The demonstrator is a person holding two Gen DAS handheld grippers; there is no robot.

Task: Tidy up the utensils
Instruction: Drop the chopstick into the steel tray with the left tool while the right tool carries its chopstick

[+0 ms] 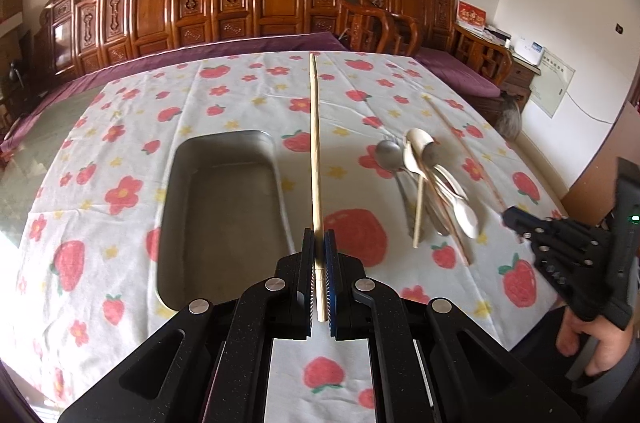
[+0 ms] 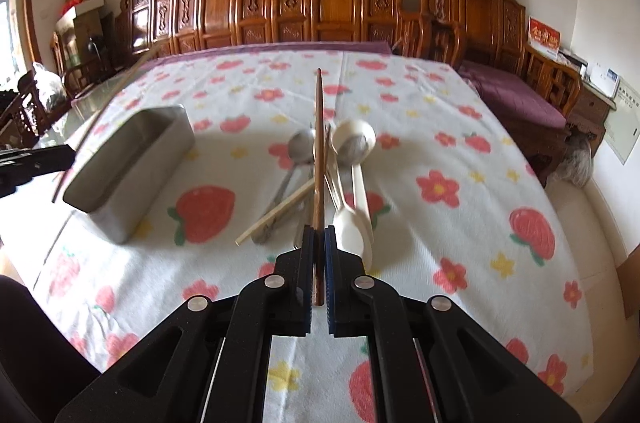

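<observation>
Both grippers clamped: left gripper (image 1: 319, 243) on a pale chopstick (image 1: 315, 143), right gripper (image 2: 319, 239) on a brown chopstick (image 2: 319, 143). Steel tray (image 2: 120, 191) beside piled spoons (image 2: 352, 159).

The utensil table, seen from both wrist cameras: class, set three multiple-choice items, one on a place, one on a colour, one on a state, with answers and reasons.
1. Where is the metal tray relative to the utensil pile in the left wrist view?
A. left of it
B. right of it
C. under it

2. What colour is the chopstick in the right claw?
A. pale
B. dark brown
C. green

3. What is the left claw doing?
A. hanging open
B. gripping a spoon
C. shut on a pale chopstick

Answers: 1 A, the tray lies left of the pile; 2 B, the dark brown chopstick is clamped there; 3 C, the pads pinch the pale stick.
</observation>
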